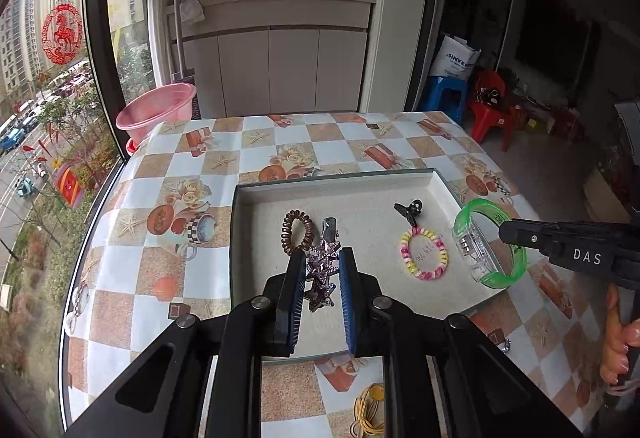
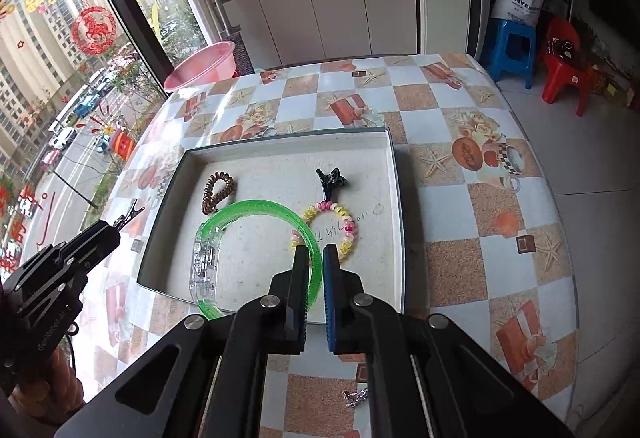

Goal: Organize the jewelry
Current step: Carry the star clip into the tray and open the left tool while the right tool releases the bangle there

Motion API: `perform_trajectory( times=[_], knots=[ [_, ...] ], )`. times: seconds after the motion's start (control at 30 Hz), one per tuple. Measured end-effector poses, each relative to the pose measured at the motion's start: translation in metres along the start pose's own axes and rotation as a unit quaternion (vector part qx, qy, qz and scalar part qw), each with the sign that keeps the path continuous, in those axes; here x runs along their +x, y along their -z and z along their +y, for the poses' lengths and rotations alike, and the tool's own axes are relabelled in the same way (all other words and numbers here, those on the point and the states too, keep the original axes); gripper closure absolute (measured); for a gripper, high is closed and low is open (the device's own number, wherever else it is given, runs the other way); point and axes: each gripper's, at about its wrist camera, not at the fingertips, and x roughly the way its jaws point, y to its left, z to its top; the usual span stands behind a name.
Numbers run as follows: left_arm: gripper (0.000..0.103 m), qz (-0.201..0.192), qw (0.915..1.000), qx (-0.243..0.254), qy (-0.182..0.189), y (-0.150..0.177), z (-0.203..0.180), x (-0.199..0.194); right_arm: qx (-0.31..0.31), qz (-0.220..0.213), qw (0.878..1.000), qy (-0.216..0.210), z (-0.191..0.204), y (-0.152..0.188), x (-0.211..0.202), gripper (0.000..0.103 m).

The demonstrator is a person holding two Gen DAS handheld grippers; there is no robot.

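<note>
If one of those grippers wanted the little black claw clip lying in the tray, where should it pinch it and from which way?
A guess: come from straight above the black claw clip and pinch across its narrow middle, where its prongs and its handles meet. It lies flat in the tray, clear of the pastel coil bracelet, so the gripper's fingers have room on both sides.

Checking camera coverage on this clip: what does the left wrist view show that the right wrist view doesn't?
Only the left wrist view shows the star hair clip between the left gripper fingers, and yellow bands on the table.

Only the right wrist view shows a small silver piece on the table.

Both show the tray, the green bangle held by the right gripper, and the black claw clip.
</note>
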Motion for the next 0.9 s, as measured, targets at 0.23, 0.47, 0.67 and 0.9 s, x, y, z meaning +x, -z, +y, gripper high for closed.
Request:
perform_trajectory(
  times=[0.23,0.47,0.67,0.9],
  knots=[
    [0.073,0.038,0.9991,-0.002,-0.019,0.000,-0.002,0.059,0.012,0.019,1.000,0.015,-0.009,-0.020,0.048,0.096],
    [0.073,0.069,0.9969,0.005,-0.037,0.011,-0.002,0.100,0.003,0.037,0.999,0.028,-0.011,-0.017,0.090,0.096],
    [0.073,0.078,0.9958,0.011,-0.046,0.018,-0.005,0.111,0.002,0.043,0.999,0.032,-0.016,-0.015,0.107,0.096],
    [0.073,0.085,0.9940,0.019,-0.066,0.023,-0.010,0.118,0.000,0.039,0.999,0.031,-0.018,-0.012,0.111,0.095]
  ],
)
